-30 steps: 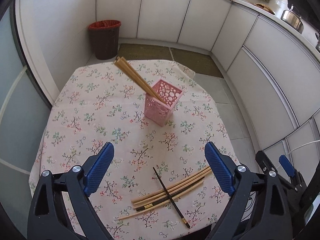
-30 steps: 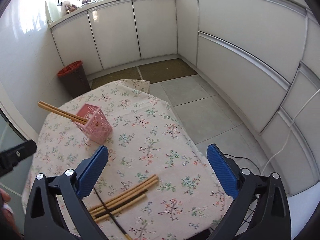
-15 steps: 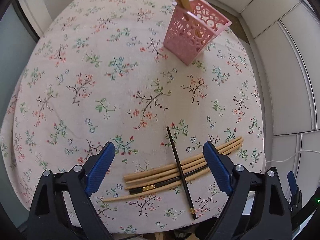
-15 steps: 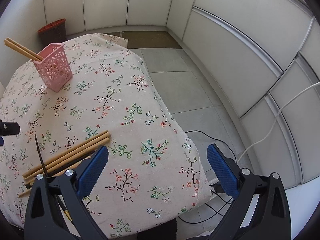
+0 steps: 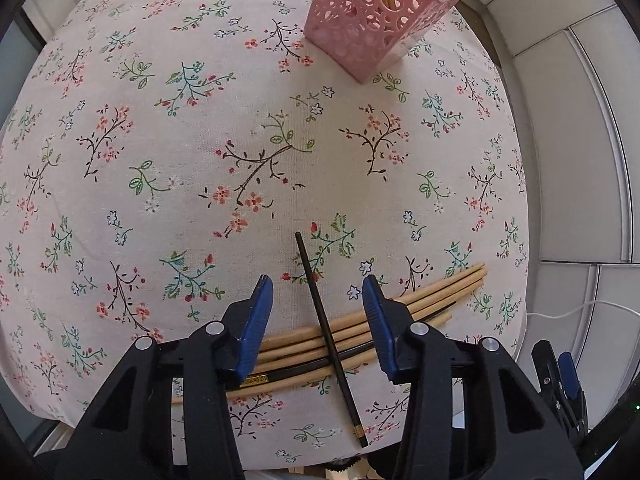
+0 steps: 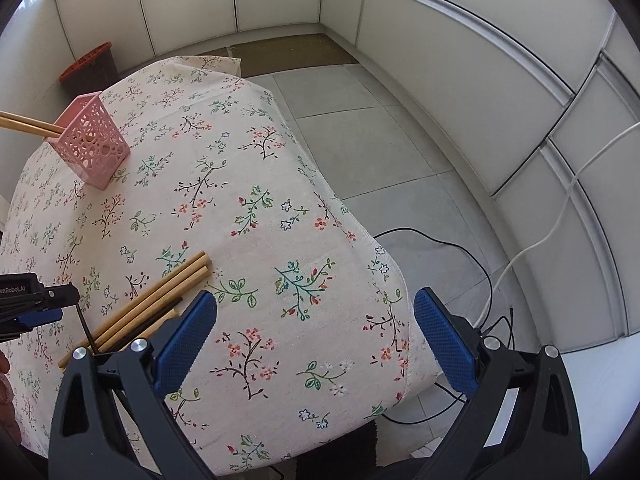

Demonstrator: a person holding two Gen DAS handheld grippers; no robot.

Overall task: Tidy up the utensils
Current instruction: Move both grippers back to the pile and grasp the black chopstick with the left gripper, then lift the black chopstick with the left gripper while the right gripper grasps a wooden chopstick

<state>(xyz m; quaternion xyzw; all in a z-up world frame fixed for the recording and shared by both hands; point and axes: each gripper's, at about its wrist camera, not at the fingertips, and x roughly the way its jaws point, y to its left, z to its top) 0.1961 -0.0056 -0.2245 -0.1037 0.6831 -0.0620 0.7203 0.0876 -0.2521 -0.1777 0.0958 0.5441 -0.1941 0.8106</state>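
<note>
Several wooden chopsticks [image 5: 432, 292] and a black one lie bundled near the table's front edge; they also show in the right wrist view [image 6: 160, 296]. Another black chopstick [image 5: 320, 312] lies across them. My left gripper [image 5: 318, 294] hangs low over the bundle, jaws part open on either side of the crossing black chopstick, holding nothing. A pink perforated holder [image 5: 380, 12] stands further back with two wooden chopsticks [image 6: 28, 126] leaning in it. My right gripper [image 6: 316, 332] is open and empty over the table's right edge.
The table wears a floral cloth [image 5: 160, 140]. Its right edge drops to a tiled floor [image 6: 360, 120] with cables [image 6: 460, 248]. A dark bin with a red liner [image 6: 92, 64] stands by the white cabinets [image 6: 480, 60].
My left gripper has dropped and tilted down over the chopstick bundle, and its jaws have narrowed. My right gripper has tilted down and stays wide open.
</note>
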